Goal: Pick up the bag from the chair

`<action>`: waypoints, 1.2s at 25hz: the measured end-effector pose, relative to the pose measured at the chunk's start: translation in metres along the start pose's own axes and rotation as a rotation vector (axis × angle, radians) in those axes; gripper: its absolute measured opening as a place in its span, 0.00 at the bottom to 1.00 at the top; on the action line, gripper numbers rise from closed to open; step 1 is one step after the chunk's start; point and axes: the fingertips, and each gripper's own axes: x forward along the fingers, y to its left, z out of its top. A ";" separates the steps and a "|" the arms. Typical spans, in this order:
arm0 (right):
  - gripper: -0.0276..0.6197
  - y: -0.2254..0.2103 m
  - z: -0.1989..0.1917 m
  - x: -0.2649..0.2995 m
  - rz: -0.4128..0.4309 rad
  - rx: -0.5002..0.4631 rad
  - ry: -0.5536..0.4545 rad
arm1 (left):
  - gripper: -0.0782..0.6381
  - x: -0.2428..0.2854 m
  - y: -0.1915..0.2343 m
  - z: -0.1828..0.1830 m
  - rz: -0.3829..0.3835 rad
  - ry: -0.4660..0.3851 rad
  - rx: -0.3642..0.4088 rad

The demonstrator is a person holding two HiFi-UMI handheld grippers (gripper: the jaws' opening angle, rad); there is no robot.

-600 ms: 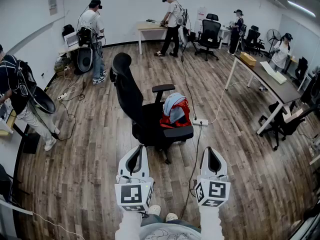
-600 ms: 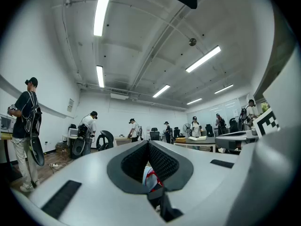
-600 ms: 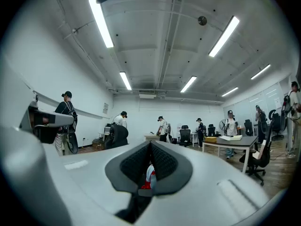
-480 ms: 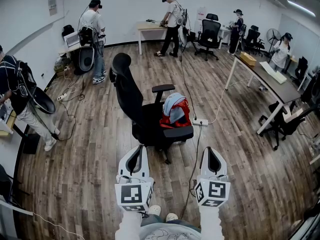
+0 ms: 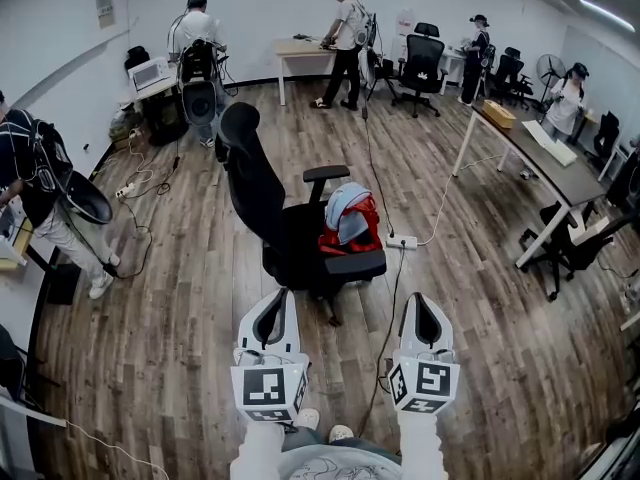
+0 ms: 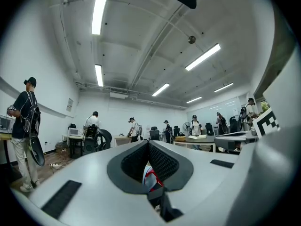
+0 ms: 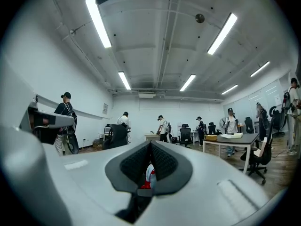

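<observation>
on the seat of the black office chair [image 5: 258, 186] sits the red and blue bag [image 5: 348, 224], well beyond the left gripper [image 5: 279, 295] and right gripper [image 5: 420, 297], both pinched closed and empty.

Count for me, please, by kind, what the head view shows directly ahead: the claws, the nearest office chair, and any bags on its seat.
Claws: 2, the left claw and the right claw
Chair: 1, the black chair
Bag: 1, the red bag on its seat
Total: 4
</observation>
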 end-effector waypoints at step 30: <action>0.06 -0.062 -0.043 0.167 0.003 0.025 0.065 | 0.12 0.191 -0.007 -0.040 -0.062 0.077 -0.005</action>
